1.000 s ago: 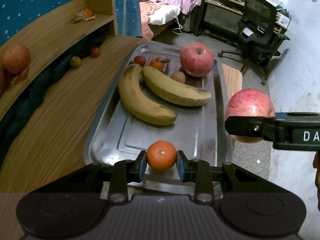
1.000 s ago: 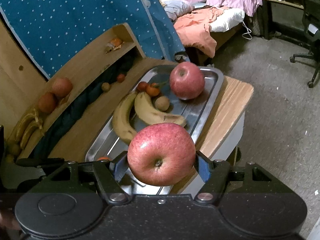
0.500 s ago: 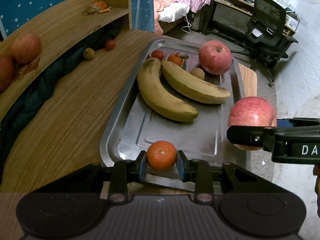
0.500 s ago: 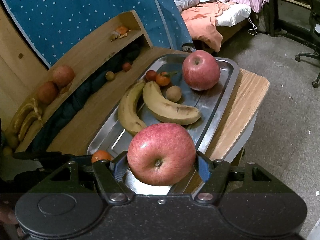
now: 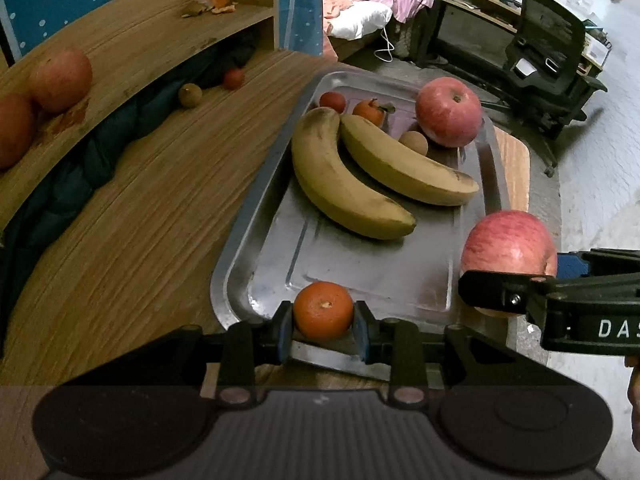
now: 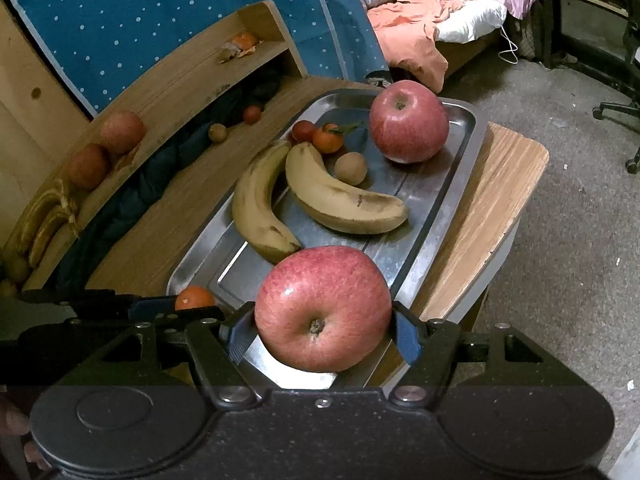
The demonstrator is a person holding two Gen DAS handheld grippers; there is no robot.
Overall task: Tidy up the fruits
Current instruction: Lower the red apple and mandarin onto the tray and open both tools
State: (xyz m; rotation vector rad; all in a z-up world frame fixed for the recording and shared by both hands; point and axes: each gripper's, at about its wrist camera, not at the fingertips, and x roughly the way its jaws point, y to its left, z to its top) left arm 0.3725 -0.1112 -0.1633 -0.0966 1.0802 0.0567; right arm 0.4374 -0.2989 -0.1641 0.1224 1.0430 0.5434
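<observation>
**Mia:** What is each gripper holding?

**Ben:** The left gripper (image 5: 323,326) is squeezing a little orange (image 5: 323,316) between its two fingers, right over the near end of the metal tray (image 5: 256,200). The right gripper (image 6: 322,334) is clamped on a big red apple (image 6: 323,307), above the tray's near right corner.

**Mia:** What's in the tray already?

**Ben:** Two bananas (image 5: 344,184) lie side by side in the middle. Behind them sit a small brown fruit (image 5: 414,143), a tiny orange with a leaf (image 5: 369,111), a little red fruit (image 5: 333,101) and another apple (image 5: 448,114).

**Mia:** So is it finished?

**Ben:** Not yet, I think. Those two held fruits need putting down. Farther back, two little fruits (image 5: 190,95) rest on the wooden desk (image 5: 132,220), and more apples (image 5: 60,80) wait on the shelf (image 5: 132,40).
</observation>
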